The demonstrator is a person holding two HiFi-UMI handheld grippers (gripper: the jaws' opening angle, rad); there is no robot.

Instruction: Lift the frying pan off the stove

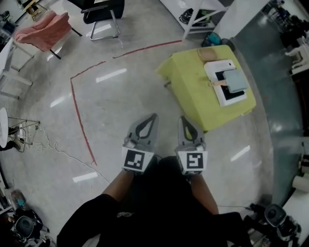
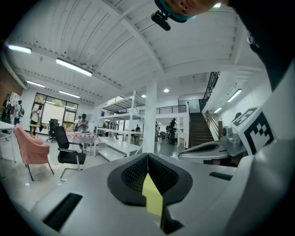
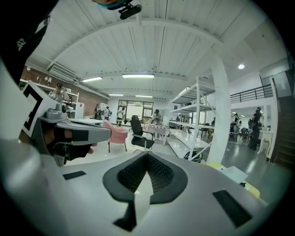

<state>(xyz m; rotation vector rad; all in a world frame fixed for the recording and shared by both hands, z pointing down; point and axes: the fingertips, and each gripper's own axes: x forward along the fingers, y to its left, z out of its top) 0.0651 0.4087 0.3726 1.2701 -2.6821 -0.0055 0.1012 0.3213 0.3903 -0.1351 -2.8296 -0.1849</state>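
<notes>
**Both grippers closed, pan on the stove ahead**

Nearest to me are my own dark sleeves, and out of them my two grippers, side by side and pointing ahead. My left gripper [image 1: 150,120] has its jaws brought together at the tips, gripping nothing. In the left gripper view the black ribbed pads [image 2: 133,173] meet in a point, and only a sliver of yellow-green shows through the gap below them. My right gripper [image 1: 186,124] is the same, with tips together and nothing in its hold. Each one carries its marker cube facing up at me.

Under them lies the pale, shiny floor [image 1: 116,96]. A red line [image 1: 79,116] runs across it to my left, then bends away ahead.

Ahead and to the right stands a small table [image 1: 188,82] draped in yellow-green cloth, well apart from both grippers. On it sits the white stove [image 1: 227,99] with a dark middle. The frying pan [image 1: 235,80] rests on the stove — a grey-blue, squarish pan with a light wooden handle [image 1: 219,83] pointing left.

Farther off, at the top of the head view, a white shelving frame [image 1: 198,14] stands behind the table. A black chair [image 1: 101,12] is beyond the red line, and a pink chair [image 1: 43,31] is at the far left.
</notes>
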